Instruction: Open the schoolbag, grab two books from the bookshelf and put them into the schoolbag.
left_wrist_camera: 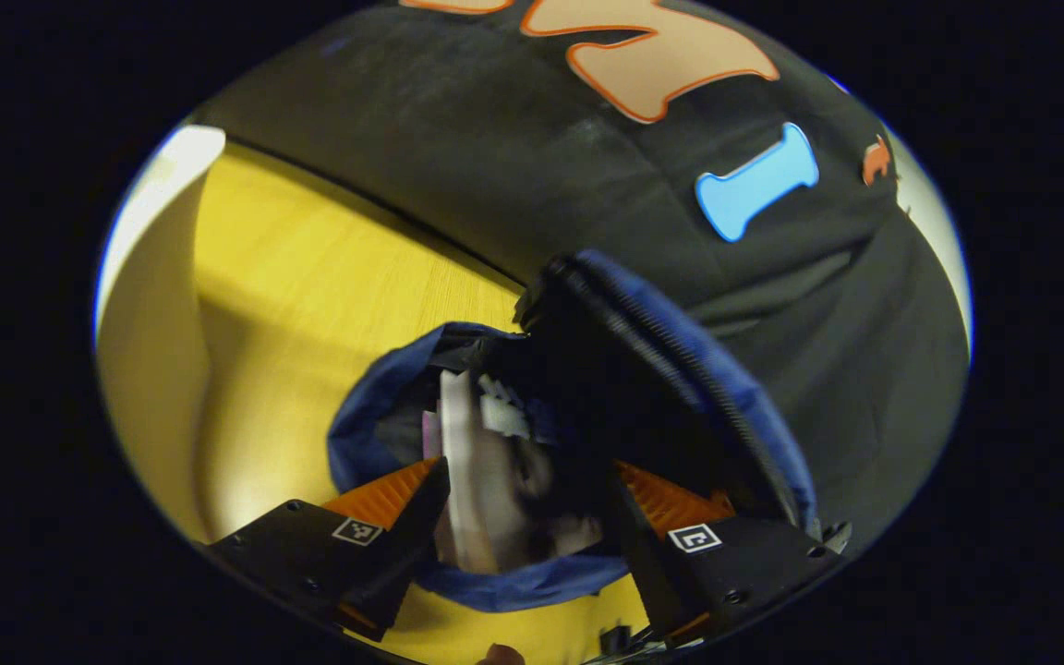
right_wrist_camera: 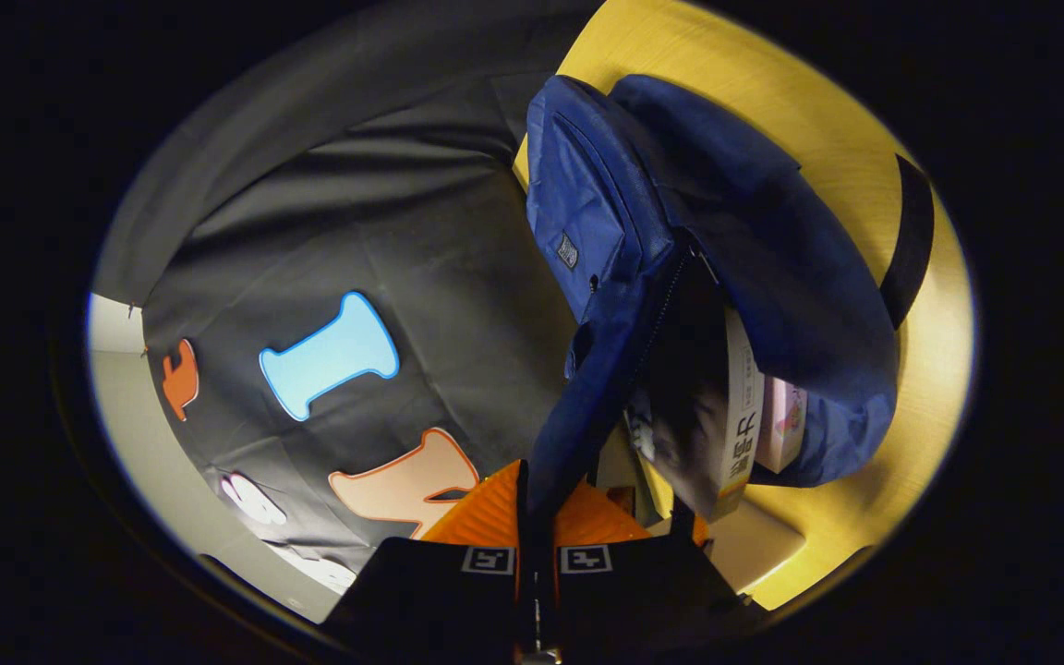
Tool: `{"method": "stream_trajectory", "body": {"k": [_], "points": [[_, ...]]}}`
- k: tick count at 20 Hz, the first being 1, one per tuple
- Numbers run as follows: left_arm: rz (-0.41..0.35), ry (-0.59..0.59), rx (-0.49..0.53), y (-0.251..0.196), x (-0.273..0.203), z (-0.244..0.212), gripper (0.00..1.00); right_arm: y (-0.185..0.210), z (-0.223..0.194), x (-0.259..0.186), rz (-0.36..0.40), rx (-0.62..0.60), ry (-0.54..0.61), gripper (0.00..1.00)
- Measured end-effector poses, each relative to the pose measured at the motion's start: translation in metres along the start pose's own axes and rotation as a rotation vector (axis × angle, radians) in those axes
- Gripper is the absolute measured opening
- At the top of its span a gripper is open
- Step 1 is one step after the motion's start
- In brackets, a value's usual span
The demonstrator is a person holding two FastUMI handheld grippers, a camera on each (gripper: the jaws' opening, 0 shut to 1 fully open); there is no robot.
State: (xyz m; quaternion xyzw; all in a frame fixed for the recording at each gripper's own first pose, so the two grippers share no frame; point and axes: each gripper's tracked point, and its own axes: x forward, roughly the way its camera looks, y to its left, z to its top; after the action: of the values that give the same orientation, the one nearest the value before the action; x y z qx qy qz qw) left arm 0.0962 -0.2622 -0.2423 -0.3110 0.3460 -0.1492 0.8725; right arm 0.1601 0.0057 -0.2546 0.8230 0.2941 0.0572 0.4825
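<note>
The blue schoolbag (left_wrist_camera: 368,425) lies on the yellow table with its mouth gaping. Inside it stands a book with a white spine (left_wrist_camera: 463,462) and a dark cover, with a pink book (left_wrist_camera: 430,434) beside it. My left gripper (left_wrist_camera: 530,480) hovers over the mouth, open, one finger on each side of the white-spined book. In the right gripper view the schoolbag (right_wrist_camera: 772,259) is pulled up by its zip edge, on which my right gripper (right_wrist_camera: 537,531) is shut. The white-spined book (right_wrist_camera: 743,406) and the pink book (right_wrist_camera: 781,425) stick out of the opening.
The yellow wooden table (left_wrist_camera: 310,305) runs back to the black cloth wall (left_wrist_camera: 513,157) close behind the bag. A black strap (right_wrist_camera: 911,240) of the bag lies on the table. A pale flat object (right_wrist_camera: 754,545) sits near the bag's mouth.
</note>
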Motion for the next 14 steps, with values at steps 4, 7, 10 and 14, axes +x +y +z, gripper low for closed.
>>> {"method": "stream_trajectory", "body": {"k": [4, 7, 10, 14], "points": [[-0.044, 0.012, 0.088, -0.017, -0.057, 0.017, 0.95, -0.005, 0.001, -0.006, -0.050, -0.027, -0.007, 0.04], [-0.079, -0.031, 0.143, -0.035, -0.098, 0.040, 0.95, -0.018, 0.000, -0.016, -0.114, -0.072, -0.004, 0.09], [-0.127, -0.077, 0.123, -0.045, -0.134, 0.059, 0.95, -0.026, -0.014, -0.030, -0.168, -0.193, 0.013, 0.19], [-0.069, -0.141, 0.146, -0.017, -0.181, 0.077, 0.95, -0.024, -0.035, -0.059, -0.221, -0.462, 0.018, 0.65]]}}
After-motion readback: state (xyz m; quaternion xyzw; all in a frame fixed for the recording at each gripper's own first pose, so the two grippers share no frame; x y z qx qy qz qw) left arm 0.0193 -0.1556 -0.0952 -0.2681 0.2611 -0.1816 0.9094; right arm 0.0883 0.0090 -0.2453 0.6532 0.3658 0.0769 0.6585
